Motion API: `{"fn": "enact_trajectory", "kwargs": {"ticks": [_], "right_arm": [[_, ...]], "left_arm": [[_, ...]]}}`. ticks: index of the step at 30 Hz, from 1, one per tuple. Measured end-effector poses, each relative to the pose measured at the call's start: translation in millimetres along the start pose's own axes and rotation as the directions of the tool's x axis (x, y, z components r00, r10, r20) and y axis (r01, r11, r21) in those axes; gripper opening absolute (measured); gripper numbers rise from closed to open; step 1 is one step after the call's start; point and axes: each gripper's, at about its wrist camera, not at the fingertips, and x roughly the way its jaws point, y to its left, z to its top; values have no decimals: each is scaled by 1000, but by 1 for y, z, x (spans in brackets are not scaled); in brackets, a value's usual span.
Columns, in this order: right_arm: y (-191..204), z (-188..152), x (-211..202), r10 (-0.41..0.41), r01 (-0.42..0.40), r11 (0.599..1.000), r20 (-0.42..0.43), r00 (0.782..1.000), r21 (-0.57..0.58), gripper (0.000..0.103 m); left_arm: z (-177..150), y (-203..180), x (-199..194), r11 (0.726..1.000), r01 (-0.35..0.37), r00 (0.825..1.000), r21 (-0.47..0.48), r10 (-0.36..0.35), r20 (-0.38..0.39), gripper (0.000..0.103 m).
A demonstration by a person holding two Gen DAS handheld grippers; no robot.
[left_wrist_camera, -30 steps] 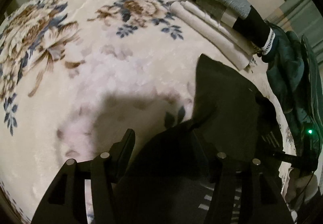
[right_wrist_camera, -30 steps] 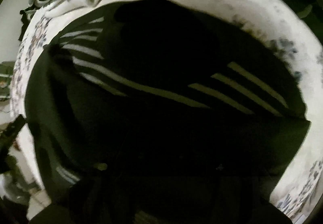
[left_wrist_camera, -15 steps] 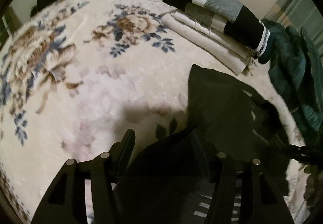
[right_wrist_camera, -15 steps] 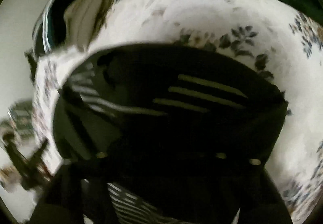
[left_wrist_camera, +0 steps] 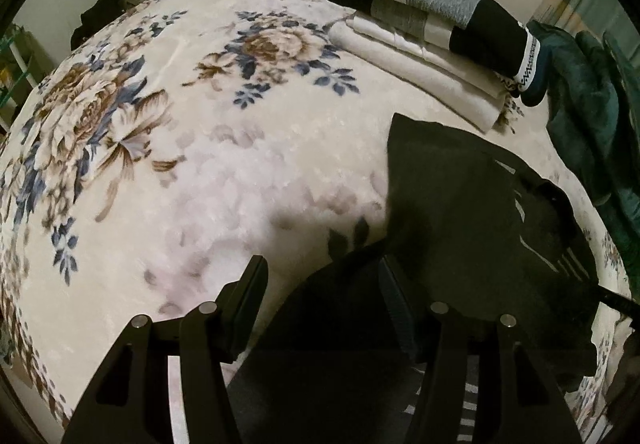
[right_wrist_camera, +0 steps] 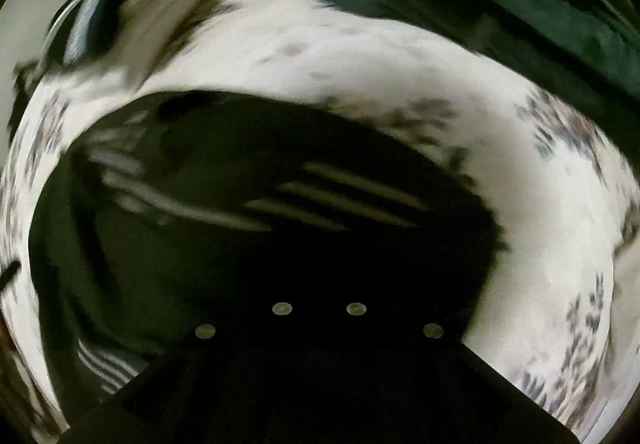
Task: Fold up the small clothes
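Note:
A black garment with pale stripes (left_wrist_camera: pixel 472 212) lies on the floral blanket (left_wrist_camera: pixel 200 148). My left gripper (left_wrist_camera: pixel 324 288) is open, its fingers spread wide; a fold of the black cloth lies between them and over the right finger (left_wrist_camera: pixel 396 308). In the blurred right wrist view the same garment (right_wrist_camera: pixel 248 212) fills the middle. My right gripper (right_wrist_camera: pixel 319 300) is dark against it; its finger screws sit close together, so the fingers look shut. Whether cloth is pinched there is hidden.
A stack of folded clothes (left_wrist_camera: pixel 432 32), cream below and black, grey and white on top, lies at the far right. A dark green garment (left_wrist_camera: pixel 592 112) lies heaped at the right edge, also seen in the right wrist view (right_wrist_camera: pixel 500 0). Shelving and dark clutter (left_wrist_camera: pixel 108 4) stand beyond the bed.
My left gripper has lifted and pulled back, showing more of the bed. My right gripper has drawn away from the black garment and its fingers have closed together; its view is blurred by motion.

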Motion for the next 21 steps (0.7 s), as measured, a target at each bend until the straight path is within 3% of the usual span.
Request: {"fn": "enact_trajectory", "kwargs": {"ticks": [1, 3, 5, 6, 7, 8, 11, 15, 17, 18, 21], "right_arm": [[-14, 3, 7, 54, -52, 997, -45, 998, 53, 0], [-43, 7, 15, 231, -207, 954, -91, 969, 217, 2], [-76, 8, 9, 361, -317, 884, -73, 930, 344, 20], [-89, 6, 2, 378, -335, 861, -41, 925, 382, 42], [-106, 1, -10, 390, -356, 833, 7, 921, 423, 54], [-113, -4, -16, 387, -359, 822, 29, 922, 443, 56], [-126, -24, -25, 370, -339, 811, 31, 929, 477, 56], [-115, -49, -16, 293, -243, 859, -42, 955, 451, 56], [-109, -66, -3, 299, -229, 860, -87, 950, 457, 56], [-105, -69, 3, 300, -226, 861, -97, 949, 455, 55], [-92, -76, 4, 221, -174, 905, -79, 972, 387, 9]], "left_arm": [[1, 0, 0, 1000, 0, 1000, -2, 0, 0, 55], [2, 0, 0, 1000, -3, 1000, -8, 3, -4, 55], [3, -1, -3, 1000, -8, 1000, -11, 8, 3, 55], [2, -2, -6, 1000, -14, 1000, -7, 14, 10, 55], [1, -3, -8, 1000, -20, 1000, -2, 20, 17, 55], [-2, -6, -8, 1000, -30, 999, 8, 30, 17, 55], [-20, -9, 1, 997, -61, 997, 40, 63, -36, 55], [-66, -13, 27, 984, -127, 977, 123, 146, -154, 55], [-83, -12, 42, 976, -156, 962, 149, 184, -202, 69], [-87, -12, 44, 975, -161, 965, 156, 189, -184, 71], [-84, -12, 53, 976, -171, 967, 138, 193, -166, 95]]}}
